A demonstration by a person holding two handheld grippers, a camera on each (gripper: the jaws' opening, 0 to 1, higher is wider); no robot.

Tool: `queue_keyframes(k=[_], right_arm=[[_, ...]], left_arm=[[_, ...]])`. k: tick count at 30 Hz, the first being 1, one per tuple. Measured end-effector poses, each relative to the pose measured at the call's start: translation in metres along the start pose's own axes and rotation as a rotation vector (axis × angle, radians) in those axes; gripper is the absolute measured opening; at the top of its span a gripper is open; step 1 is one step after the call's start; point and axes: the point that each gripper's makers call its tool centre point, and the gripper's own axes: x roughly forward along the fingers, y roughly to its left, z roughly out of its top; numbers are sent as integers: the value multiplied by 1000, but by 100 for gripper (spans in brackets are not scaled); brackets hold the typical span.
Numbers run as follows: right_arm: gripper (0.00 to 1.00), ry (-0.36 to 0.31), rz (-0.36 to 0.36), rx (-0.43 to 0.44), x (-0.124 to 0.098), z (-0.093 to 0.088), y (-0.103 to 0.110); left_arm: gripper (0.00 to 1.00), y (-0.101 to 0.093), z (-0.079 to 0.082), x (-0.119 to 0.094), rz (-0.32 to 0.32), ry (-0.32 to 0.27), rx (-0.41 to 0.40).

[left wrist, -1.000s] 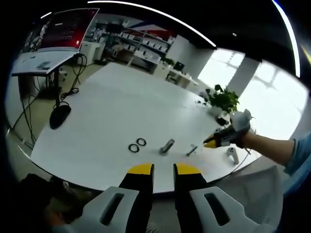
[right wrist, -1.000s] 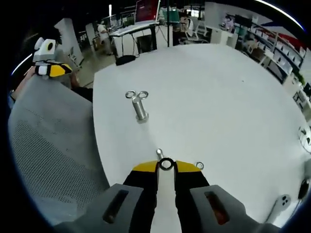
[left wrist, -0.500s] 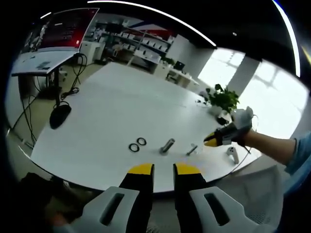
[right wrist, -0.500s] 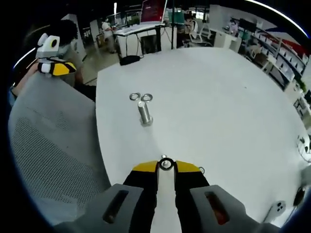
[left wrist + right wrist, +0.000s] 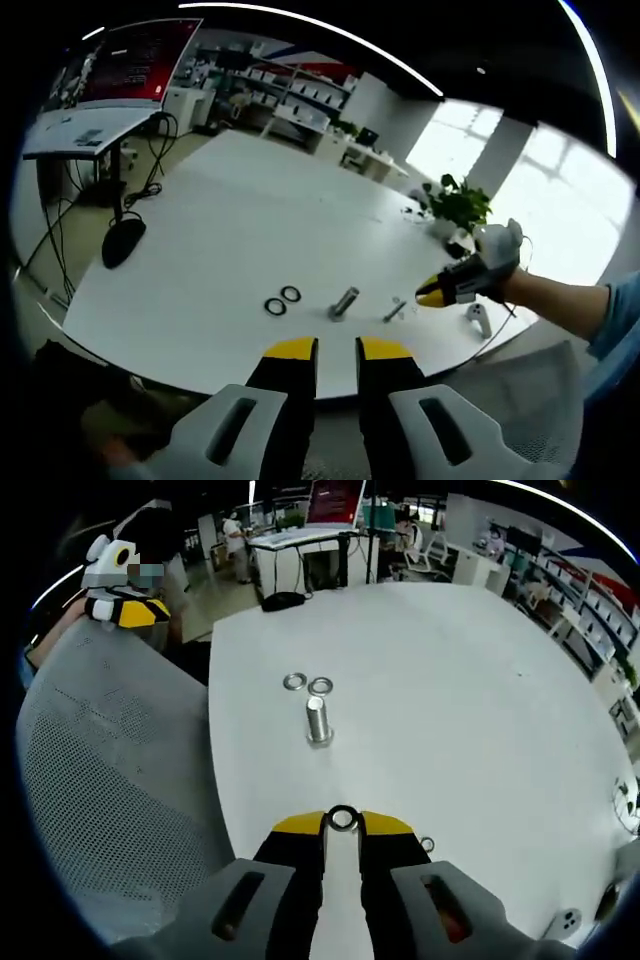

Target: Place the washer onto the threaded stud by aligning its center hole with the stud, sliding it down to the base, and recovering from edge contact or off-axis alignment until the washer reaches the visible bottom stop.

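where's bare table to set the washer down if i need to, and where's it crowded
Bare patches: the wide stretch of white table beyond and right of the upright stud, toward the far edge. Crowded: the two loose washers just behind the stud, and a small ring beside the right gripper, which holds a washer.

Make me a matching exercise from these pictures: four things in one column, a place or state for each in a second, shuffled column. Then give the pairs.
Things
1. washer
2. stud
3. two loose washers
4. plant

Places or states
A. lying side by side on the table just beyond the stud, in the right gripper view
B. held between the right gripper's tips
C. at the far table edge, near the windows
D. standing upright on the white table

Pairs: 1-B, 2-D, 3-A, 4-C
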Motion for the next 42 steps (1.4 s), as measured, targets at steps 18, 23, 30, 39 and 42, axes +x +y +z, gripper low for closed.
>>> queue_keyframes(k=[18,23,30,39,42], right_arm=[[13,25,1,-39,2,4,-2],[13,26,-3,-33,1,5,-4],[13,58,-2,-47,7,-5,-4],[13,86,-16,-63,12,-5,-11],[13,106,-12,-77,16,-7,-11]], left_arm=[[12,1,0,0,4,3,4],[12,1,-1,0,4,7,3],[12,1,-1,0,2,8,6],[12,0,0,0,3,4,3],[12,0,0,0,3,3,2]])
